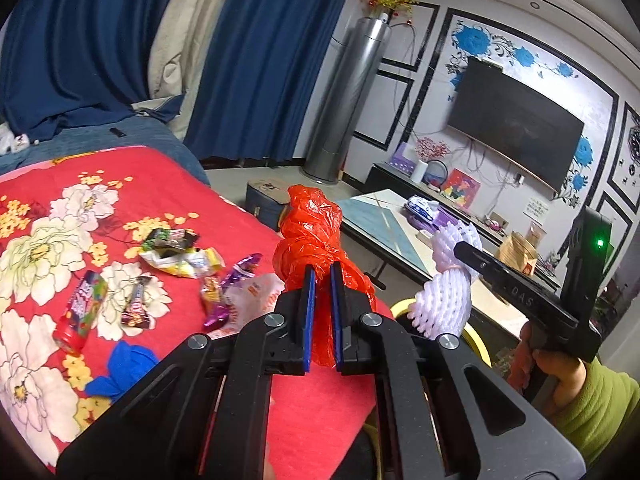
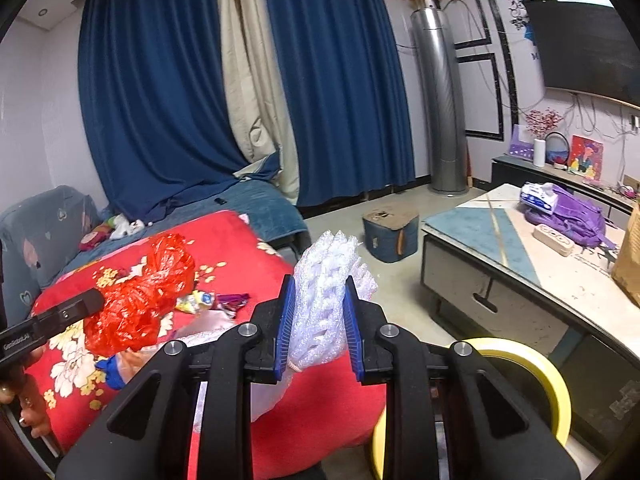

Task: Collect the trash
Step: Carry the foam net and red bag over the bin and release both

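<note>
Left wrist view: my left tool (image 1: 322,276) is clamped tight on the red plastic bag (image 1: 310,232), right tool (image 2: 319,304) squeezes the white foam net (image 2: 326,280), both held above the bed (image 1: 52,184). Carry step, I'd say; next needs the yellow bin (image 2: 554,384) w/ both releasing over it. Wrappers (image 1: 182,254) left on the bed.

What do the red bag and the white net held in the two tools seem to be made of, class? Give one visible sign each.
Red bag: thin plastic film, glossy; it crinkles, shines and looks translucent.
White net: probably soft foam mesh, matt; open lattice cells squashed between the pads.
</note>
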`<state>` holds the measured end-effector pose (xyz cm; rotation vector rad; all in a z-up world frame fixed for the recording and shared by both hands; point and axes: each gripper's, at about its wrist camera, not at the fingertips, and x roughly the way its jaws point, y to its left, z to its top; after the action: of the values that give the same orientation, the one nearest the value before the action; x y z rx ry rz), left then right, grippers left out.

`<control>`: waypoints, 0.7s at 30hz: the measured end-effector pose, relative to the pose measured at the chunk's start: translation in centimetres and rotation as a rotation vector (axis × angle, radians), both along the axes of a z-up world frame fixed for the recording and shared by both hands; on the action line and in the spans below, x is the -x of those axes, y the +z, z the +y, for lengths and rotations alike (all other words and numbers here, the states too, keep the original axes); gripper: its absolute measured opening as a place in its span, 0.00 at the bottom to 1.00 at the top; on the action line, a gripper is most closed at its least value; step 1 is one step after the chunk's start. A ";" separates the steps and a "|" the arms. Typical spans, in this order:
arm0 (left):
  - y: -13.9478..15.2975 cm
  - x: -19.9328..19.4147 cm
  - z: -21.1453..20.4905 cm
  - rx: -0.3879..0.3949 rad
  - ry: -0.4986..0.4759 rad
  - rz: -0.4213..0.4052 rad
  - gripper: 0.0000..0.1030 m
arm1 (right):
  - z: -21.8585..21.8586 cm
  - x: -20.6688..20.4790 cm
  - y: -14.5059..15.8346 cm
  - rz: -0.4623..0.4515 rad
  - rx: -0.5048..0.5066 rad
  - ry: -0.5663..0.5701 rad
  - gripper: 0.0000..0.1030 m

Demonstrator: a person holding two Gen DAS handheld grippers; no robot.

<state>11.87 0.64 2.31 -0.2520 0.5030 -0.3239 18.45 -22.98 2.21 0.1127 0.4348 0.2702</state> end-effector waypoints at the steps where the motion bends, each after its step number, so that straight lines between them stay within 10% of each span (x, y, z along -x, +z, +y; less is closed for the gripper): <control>1: -0.1 0.0 -0.3 -0.002 -0.009 0.001 0.03 | -0.2 0.0 0.0 0.000 0.000 -0.006 0.22; 21: -0.9 -0.1 -6.2 -0.046 -0.136 0.019 0.03 | -6.7 1.3 -1.5 0.005 0.016 -0.119 0.22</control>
<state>12.01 -5.58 1.44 -0.1768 0.5471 -0.4422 17.14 -29.63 0.70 0.1229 0.4337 0.1492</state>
